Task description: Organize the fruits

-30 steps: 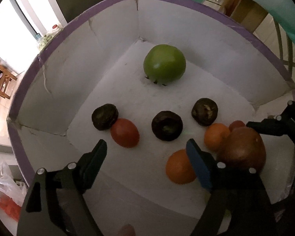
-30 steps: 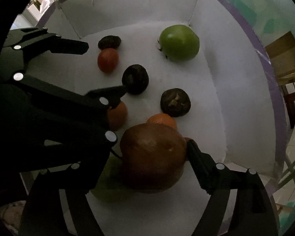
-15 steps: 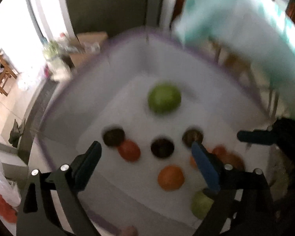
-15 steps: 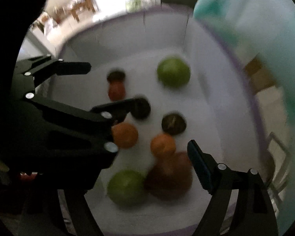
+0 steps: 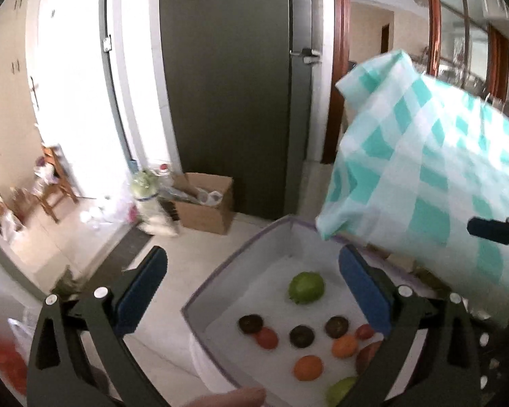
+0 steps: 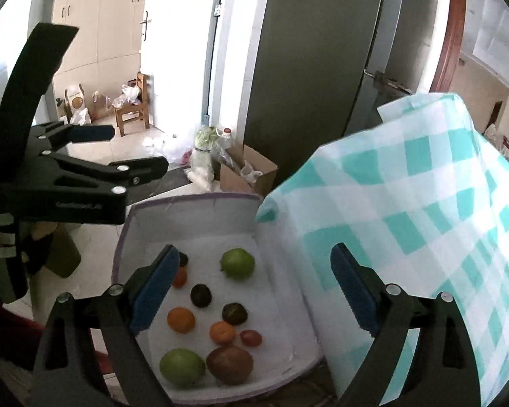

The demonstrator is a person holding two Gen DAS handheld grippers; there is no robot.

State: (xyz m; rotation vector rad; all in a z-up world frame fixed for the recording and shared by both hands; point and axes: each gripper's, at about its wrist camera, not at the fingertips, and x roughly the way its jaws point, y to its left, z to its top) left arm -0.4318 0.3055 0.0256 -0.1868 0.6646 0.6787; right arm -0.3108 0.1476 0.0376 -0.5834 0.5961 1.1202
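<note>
Both grippers, left (image 5: 251, 291) and right (image 6: 254, 285), are above the box (image 6: 193, 203), jaws opening, nothing between them. All visible fruit lies inside the box: brown fruit (image 6: 229, 363) nearest, green fruit (image 6: 237, 263) farthest. Placing looks largely finished; any sorting remains unconfirmed.

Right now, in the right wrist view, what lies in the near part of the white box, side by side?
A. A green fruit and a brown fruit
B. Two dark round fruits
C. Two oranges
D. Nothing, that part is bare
A: a green fruit and a brown fruit sit side by side at the near edge of the white box.
</note>
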